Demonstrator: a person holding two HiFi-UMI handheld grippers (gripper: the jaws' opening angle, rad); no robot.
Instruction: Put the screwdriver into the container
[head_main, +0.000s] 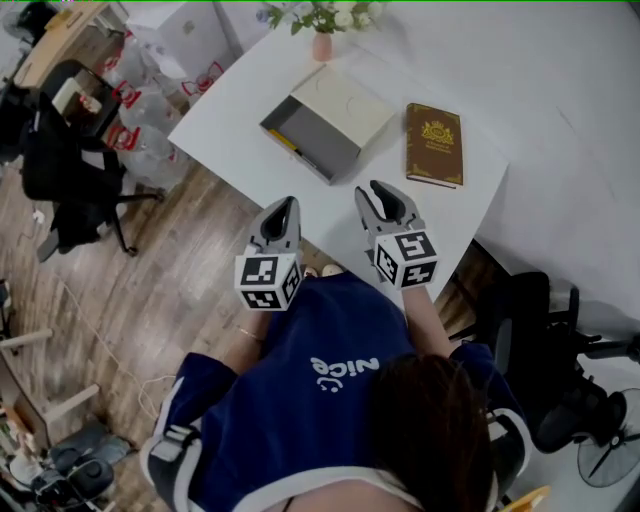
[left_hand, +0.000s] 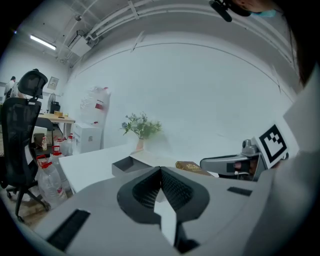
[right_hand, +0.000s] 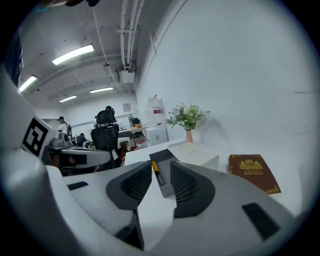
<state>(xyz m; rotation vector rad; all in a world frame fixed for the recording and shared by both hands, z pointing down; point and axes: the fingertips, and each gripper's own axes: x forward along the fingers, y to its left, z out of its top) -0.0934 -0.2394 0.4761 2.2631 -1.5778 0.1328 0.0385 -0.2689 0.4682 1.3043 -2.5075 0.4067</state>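
Note:
A yellow-handled screwdriver (head_main: 283, 140) (right_hand: 155, 170) lies inside the open grey container (head_main: 318, 137) (right_hand: 165, 188) (left_hand: 124, 165), along its left wall. The container's cream lid (head_main: 343, 103) rests against its far side on the white table (head_main: 230, 110). Neither gripper holds anything, and both hover over the table's near edge. My left gripper (head_main: 284, 209) (left_hand: 161, 170) is shut, its ribbed pads meeting. The right gripper (head_main: 381, 196) (right_hand: 161, 164) is open, and the container and screwdriver show through its gap, farther off.
A brown book (head_main: 434, 144) (right_hand: 252, 170) lies right of the container. A pink vase of flowers (head_main: 322, 42) (right_hand: 188, 135) stands at the table's far edge. Black office chairs (head_main: 60, 180) and water bottles (head_main: 150, 110) stand on the wooden floor to the left.

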